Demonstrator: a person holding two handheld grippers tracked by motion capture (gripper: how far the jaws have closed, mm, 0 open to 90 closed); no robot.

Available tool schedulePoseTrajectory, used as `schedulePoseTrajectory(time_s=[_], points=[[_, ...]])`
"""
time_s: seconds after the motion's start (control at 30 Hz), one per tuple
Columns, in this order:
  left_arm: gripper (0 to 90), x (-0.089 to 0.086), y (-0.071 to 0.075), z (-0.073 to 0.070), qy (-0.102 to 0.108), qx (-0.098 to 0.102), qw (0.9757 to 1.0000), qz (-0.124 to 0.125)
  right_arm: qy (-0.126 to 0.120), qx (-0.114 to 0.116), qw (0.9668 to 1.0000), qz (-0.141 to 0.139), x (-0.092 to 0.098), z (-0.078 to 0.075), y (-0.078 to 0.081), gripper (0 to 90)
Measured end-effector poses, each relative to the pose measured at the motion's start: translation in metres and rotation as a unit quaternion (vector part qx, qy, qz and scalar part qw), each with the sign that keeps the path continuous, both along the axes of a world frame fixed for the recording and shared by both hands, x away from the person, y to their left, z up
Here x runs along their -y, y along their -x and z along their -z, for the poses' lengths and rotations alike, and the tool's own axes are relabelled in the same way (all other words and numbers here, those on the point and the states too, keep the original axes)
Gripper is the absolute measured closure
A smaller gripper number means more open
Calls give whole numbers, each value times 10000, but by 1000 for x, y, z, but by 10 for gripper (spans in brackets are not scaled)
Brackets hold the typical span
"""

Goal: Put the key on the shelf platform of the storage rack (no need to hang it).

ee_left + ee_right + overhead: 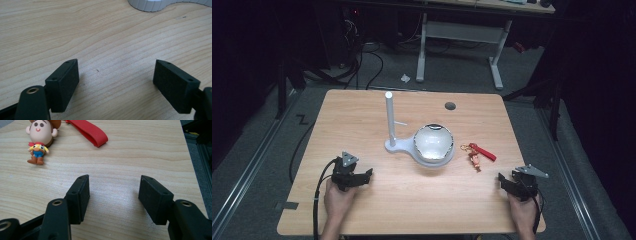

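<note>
A keychain lies on the wooden table [362, 210] right of centre: a small cowboy figure [475, 161] [40, 138] joined to a red strap [484, 152] [88, 131]. A white stand has a round base [394, 146] [150, 4], an upright post [390, 117] with a thin side peg, and a white bowl [433, 143] on its wider end. My left gripper [371, 173] [116, 76] rests near the front left, open, with bare wood between its jaws. My right gripper [501, 177] [113, 192] rests at the front right, open and empty, just short of the figure.
A round cable hole [450, 106] sits near the table's far edge. The table's right edge [190, 157] runs close beside my right gripper. Behind the table stand another desk's white legs [497, 65], with cables on the floor.
</note>
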State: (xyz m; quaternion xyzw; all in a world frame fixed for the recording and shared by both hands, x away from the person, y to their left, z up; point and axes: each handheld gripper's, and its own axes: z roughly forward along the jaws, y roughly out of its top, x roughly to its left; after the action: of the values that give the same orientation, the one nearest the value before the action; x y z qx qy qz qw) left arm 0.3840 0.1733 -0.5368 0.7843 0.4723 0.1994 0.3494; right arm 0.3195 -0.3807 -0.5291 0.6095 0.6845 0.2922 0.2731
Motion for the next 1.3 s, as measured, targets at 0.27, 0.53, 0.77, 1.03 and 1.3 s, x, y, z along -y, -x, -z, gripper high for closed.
schedulePoseTrajectory(time_s=[0.27,0.53,0.77,1.03,1.3], points=[[213,0,0,0,1,-2,10000,2,-6,-4,10000,-38,0,0,0,408],[213,0,0,0,2,-2,10000,1,0,-19,10000,-76,-1,0,-1,381],[213,0,0,0,2,-2,10000,1,0,-63,10000,-63,-2,0,-1,370],[213,0,0,0,2,-1,10000,0,-23,-140,9998,-151,-2,-1,-3,308],[213,0,0,0,2,-1,10000,1,-159,-20,9996,-240,-2,-7,1,232]])
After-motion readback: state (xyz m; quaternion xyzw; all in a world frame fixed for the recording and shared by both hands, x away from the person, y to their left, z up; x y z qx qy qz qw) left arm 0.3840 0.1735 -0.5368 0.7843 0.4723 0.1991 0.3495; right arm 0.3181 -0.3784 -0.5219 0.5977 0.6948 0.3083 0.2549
